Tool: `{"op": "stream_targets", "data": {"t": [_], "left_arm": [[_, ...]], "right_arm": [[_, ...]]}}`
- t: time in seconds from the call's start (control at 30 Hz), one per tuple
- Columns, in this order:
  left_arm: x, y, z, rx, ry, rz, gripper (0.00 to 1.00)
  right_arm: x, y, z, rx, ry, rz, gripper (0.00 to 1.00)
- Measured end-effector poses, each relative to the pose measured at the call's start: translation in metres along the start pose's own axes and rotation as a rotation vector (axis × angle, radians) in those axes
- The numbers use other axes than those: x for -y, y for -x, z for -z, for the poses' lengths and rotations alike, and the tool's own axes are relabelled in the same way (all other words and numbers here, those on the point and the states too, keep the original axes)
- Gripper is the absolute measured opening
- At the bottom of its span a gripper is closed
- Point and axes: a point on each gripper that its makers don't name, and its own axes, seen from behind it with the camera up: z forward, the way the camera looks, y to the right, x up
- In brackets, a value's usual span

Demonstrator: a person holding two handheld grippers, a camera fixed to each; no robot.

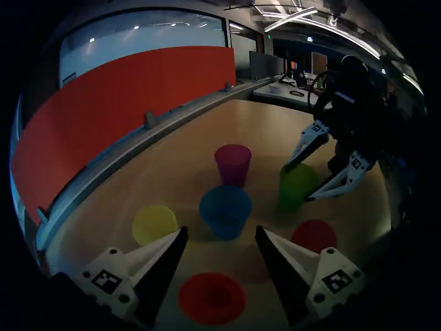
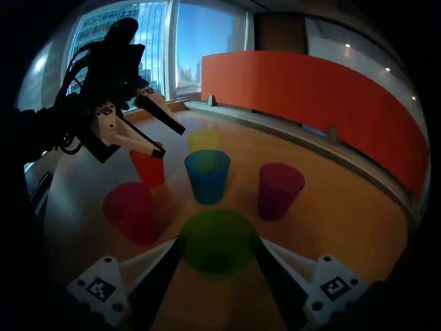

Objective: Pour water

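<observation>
Six plastic cups stand on the wooden desk (image 1: 182, 149).

- Right tool (image 2: 218, 240): fingers flank the green cup (image 2: 218, 251), one close on each side. Cannot tell if they press or merely bracket it. The cup is upright on the desk, nearest this tool.
- Left tool (image 1: 221, 229): released and empty. It hangs above the orange cup (image 1: 212, 298), with the blue cup (image 1: 225, 209) just ahead.
- Also there: magenta cup (image 1: 232, 163), yellow cup (image 1: 154, 223) and red cup (image 1: 314, 234), all upright and apart.
- Water level: too dim to tell in any cup.

Step in hand, as I read it, is securing the green cup as the pouring vessel. The next move calls for a firm clench, a level lift clear of its neighbours, then a slow tilt over a receiving cup. The blue cup sits closest.
</observation>
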Motion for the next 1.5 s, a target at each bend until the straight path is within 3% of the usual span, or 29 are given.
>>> {"op": "stream_targets", "data": {"t": [0.5, 1.0, 1.5], "left_arm": [[0.001, 0.004, -0.011, 0.031, -0.005, 0.012, 0.91], [0.004, 0.009, -0.031, 0.065, -0.025, 0.032, 0.91], [-0.002, 0.008, -0.049, 0.064, -0.028, 0.068, 0.91]], "right_arm": [[-0.004, -0.031, 0.025, -0.07, 0.017, 0.011, 0.93], [-0.003, -0.04, 0.044, -0.092, 0.034, 0.029, 0.93], [-0.005, -0.041, 0.056, -0.097, 0.052, 0.031, 0.93]]}}
